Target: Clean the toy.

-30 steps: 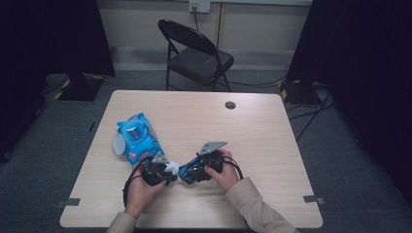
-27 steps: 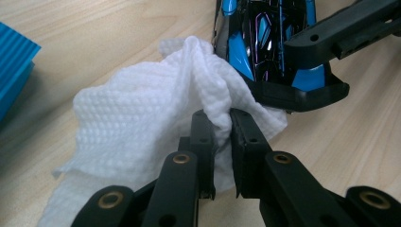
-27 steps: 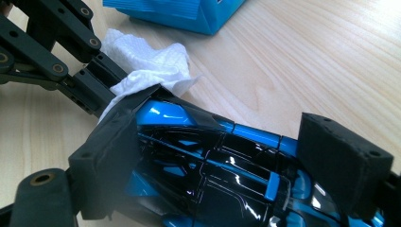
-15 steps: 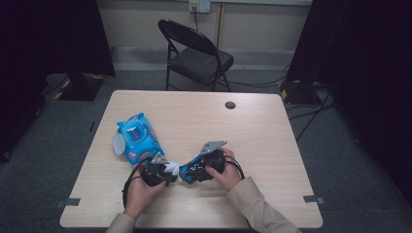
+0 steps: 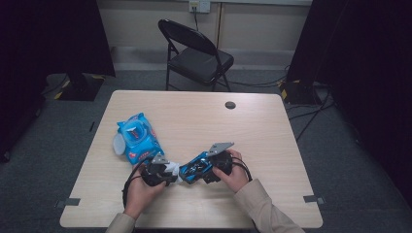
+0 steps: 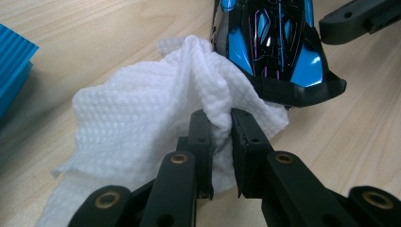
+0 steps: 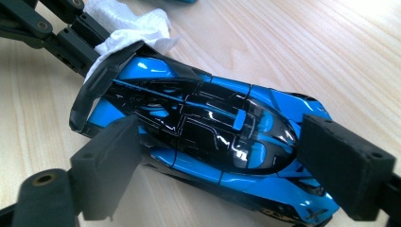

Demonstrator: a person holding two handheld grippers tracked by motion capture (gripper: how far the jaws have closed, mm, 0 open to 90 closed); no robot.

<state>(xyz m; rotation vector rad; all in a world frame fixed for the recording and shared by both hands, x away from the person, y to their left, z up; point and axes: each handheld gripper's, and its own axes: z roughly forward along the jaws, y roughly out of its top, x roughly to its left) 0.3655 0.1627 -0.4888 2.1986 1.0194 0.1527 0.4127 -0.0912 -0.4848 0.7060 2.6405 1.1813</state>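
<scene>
My left hand-held gripper pinches a crumpled white wipe against the glossy blue-and-black toy car at lower centre of the tabletop; my right hand-held gripper clamps the car's sides, steadying it for wiping.

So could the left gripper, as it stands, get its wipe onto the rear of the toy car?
Probably yes: the left gripper pinches the white wipe, which already lies against the toy car at its rear edge, with nothing between them.
</scene>
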